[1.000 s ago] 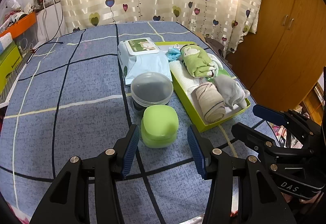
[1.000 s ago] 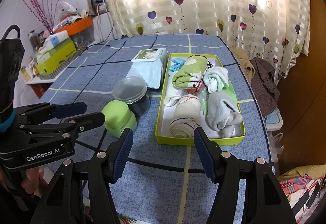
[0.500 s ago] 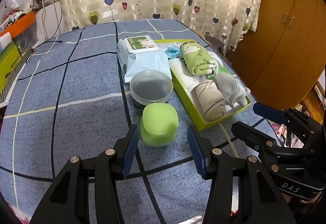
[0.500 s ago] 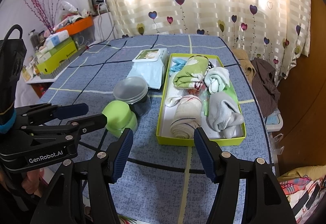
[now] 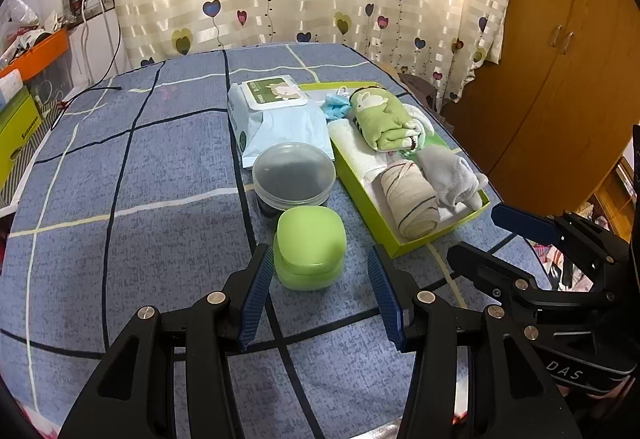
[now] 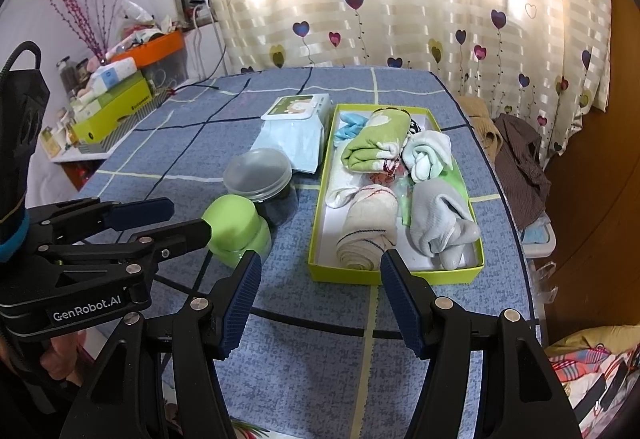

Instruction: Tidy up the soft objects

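Our left gripper (image 5: 320, 295) and right gripper (image 6: 320, 295) hover with fingers spread, holding nothing; the rolled socks and cloths lie inside the shallow lime-green cardboard tray (image 6: 394, 275) on the blue checked bench (image 5: 160, 199).

dark jar (image 5: 294, 179) contents: unclear | red item (image 6: 387, 168) in box: mostly hidden under towels

On the table (image 5: 120, 179), a tub (image 5: 310, 248) sits nearest, a jar (image 5: 294, 175) touching behind it, and a wipes pack (image 5: 276, 119) farther back. Right of these lies a tray (image 6: 394, 275) holding rolled cloths (image 6: 370, 227), socks (image 6: 438, 221) and a towel (image 6: 378, 141).
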